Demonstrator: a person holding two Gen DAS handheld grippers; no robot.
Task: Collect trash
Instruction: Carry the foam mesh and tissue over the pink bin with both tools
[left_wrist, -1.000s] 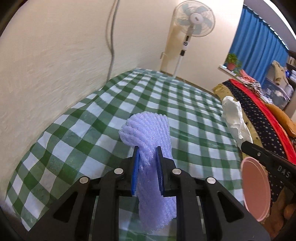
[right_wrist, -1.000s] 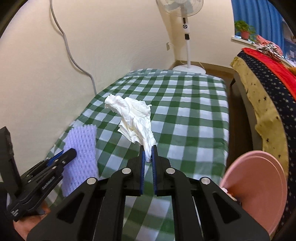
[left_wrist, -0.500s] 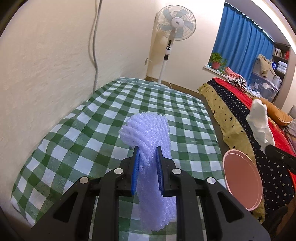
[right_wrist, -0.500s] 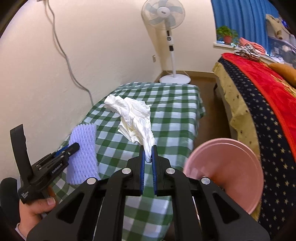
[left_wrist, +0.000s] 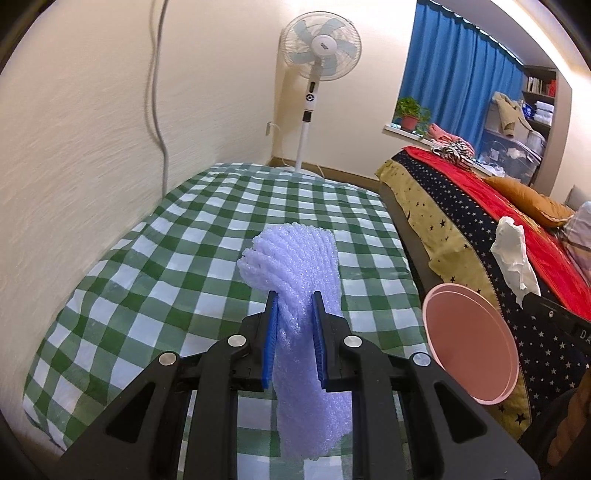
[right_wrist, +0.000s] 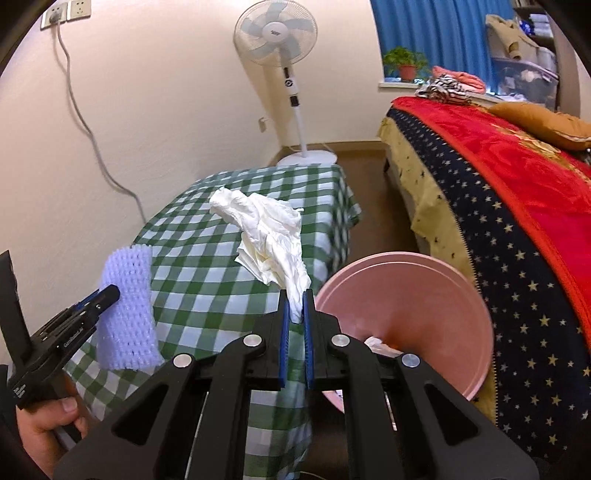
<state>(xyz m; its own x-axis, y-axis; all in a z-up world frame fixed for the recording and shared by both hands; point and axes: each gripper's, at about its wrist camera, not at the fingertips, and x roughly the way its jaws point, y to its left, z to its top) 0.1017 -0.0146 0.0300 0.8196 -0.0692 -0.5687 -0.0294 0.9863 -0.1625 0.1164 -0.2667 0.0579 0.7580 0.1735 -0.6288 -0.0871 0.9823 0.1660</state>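
My left gripper (left_wrist: 294, 306) is shut on a lilac foam net sleeve (left_wrist: 299, 273) and holds it up above the green checked table (left_wrist: 184, 258). The sleeve also shows at the left of the right wrist view (right_wrist: 127, 310). My right gripper (right_wrist: 295, 306) is shut on a crumpled white tissue (right_wrist: 267, 232), held in the air just left of the rim of a pink bin (right_wrist: 406, 317). The tissue (left_wrist: 513, 254) and the bin (left_wrist: 469, 339) show at the right of the left wrist view.
A bed with a red and star-patterned cover (right_wrist: 517, 206) stands right of the bin. A standing fan (left_wrist: 319, 55) is beyond the table's far end. A wall with a hanging cable (left_wrist: 159, 92) runs along the table's left side.
Both grippers have pulled back and swung right with their loads. The pink bin has come closer in both views, and the tissue now hangs beside its rim.
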